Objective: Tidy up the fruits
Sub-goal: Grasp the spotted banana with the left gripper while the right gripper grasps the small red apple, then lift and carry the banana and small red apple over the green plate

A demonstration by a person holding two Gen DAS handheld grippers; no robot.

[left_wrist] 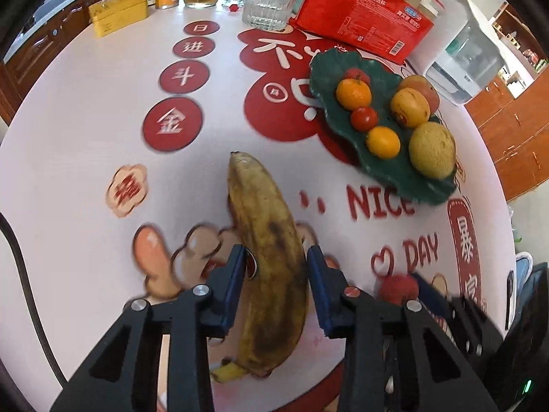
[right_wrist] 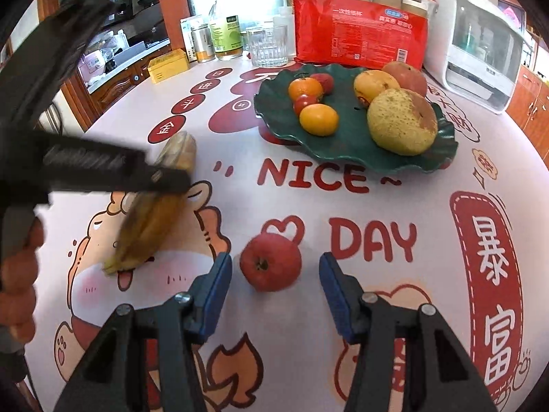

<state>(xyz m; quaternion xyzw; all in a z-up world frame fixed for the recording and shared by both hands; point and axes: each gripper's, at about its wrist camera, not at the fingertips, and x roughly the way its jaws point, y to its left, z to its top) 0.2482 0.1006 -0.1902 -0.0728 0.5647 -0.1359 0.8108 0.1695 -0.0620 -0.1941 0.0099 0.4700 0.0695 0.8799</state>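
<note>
Left tongs (left_wrist: pixel 276 267): spread astride the banana (left_wrist: pixel 266 261), blue pads just beside its flanks, a sliver of gap showing on each side; whether they touch it cannot be told. Banana: brown-spotted, lying lengthwise on the bench (left_wrist: pixel 85 120), stem end nearest the camera, tip pointing away; nearer than the plate (left_wrist: pixel 329 110) and to its left. Right tongs (right_wrist: pixel 275 267): spread wide, gripping nothing, with the apple (right_wrist: pixel 271 262) between the pads and clear of both. Apple: red, stem dimple facing the camera, resting on the bench on this side of the plate, below the printed heart. Bench: white cover with red characters, cartoon figures and the words NICE DAY. Plate: dark green, wavy-edged, beyond the lettering; it carries two oranges (right_wrist: pixel 319 119), two small red tomatoes (right_wrist: pixel 303 102), a large speckled pear (right_wrist: pixel 402 122), a yellow-orange fruit (right_wrist: pixel 374 84) and a reddish fruit (right_wrist: pixel 406 76) at its far edge. Behind the plate: red package (right_wrist: pixel 360 34), ribbed glass (right_wrist: pixel 268 45), bottle (right_wrist: pixel 224 24) and jars; yellow tin (right_wrist: pixel 168 65) to the far left of the plate; white appliance (right_wrist: pixel 477 41) to its right.
</note>
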